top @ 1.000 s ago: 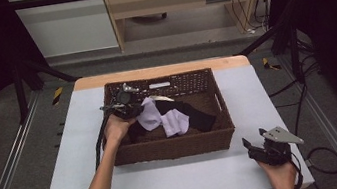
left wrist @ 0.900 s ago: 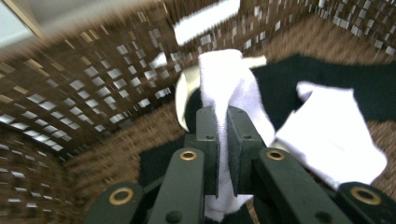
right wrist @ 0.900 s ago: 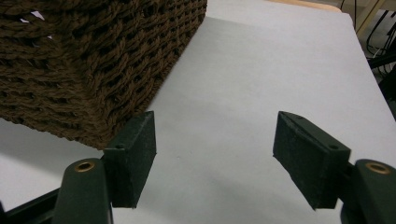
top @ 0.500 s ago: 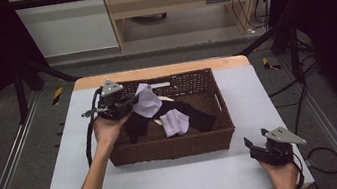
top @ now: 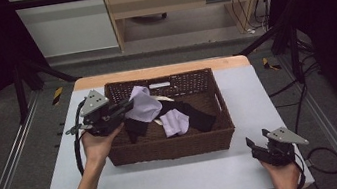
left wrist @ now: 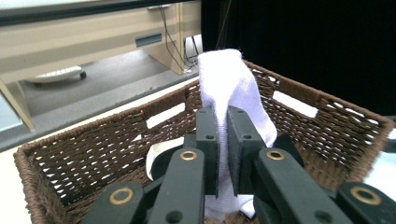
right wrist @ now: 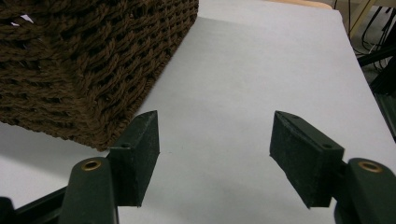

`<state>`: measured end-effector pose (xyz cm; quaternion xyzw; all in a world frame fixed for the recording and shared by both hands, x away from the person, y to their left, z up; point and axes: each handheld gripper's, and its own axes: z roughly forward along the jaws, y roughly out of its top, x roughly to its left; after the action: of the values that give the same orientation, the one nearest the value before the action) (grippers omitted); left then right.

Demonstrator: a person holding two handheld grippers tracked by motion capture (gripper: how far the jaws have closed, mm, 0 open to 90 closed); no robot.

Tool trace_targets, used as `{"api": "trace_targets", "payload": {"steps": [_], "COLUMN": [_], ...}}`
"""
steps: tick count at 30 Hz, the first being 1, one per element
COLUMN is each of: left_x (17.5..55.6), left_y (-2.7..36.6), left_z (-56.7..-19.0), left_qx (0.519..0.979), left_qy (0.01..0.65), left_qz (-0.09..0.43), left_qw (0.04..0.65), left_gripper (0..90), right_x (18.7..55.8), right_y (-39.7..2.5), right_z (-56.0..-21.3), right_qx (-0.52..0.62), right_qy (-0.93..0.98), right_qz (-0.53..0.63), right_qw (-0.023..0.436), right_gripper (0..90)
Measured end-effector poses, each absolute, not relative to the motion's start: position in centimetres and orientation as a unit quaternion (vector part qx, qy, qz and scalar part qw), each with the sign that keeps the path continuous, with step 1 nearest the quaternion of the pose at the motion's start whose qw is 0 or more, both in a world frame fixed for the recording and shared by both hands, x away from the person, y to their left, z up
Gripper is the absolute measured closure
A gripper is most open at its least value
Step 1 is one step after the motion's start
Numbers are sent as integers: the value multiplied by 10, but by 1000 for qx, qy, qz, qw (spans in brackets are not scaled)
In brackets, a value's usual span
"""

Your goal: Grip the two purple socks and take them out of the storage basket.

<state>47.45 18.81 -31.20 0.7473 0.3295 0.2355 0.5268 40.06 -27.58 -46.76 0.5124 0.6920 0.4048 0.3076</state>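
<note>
A brown wicker basket (top: 174,146) stands in the middle of the table and holds several socks. My left gripper (top: 125,109) hangs over the basket's left rim, shut on a pale lavender sock (top: 140,104) lifted clear of the pile. In the left gripper view that sock (left wrist: 227,88) sticks up between the closed jaws of the left gripper (left wrist: 223,135). Another lavender sock (top: 175,122) and a black sock (top: 194,113) lie inside. My right gripper (top: 257,144) rests near the table's front right corner. In its own view the right gripper (right wrist: 212,144) is open and empty beside the basket corner (right wrist: 93,70).
The grey tabletop (top: 277,93) has free room right of the basket and along the front edge. A white label (top: 159,85) sits on the basket's far wall. A wooden cabinet (top: 183,1) stands behind the table. Cables trail on the floor at the right.
My left gripper has risen and drawn back to the left over the basket rim, carrying the lavender sock up out of the pile. The right gripper has stayed put.
</note>
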Motion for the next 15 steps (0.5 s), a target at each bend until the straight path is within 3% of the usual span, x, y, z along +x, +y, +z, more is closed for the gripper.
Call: {"api": "trace_targets", "payload": {"steps": [15], "left_x": [419], "left_y": [198], "left_z": [-312], "left_qx": [744], "left_qy": [287], "left_qz": [226], "left_qw": [559], "left_gripper": [831], "right_x": [399], "right_y": [-275], "right_z": [-468], "right_qx": [511], "right_qy": [694], "right_qz": [403], "right_qw": [306], "right_gripper": [346]}}
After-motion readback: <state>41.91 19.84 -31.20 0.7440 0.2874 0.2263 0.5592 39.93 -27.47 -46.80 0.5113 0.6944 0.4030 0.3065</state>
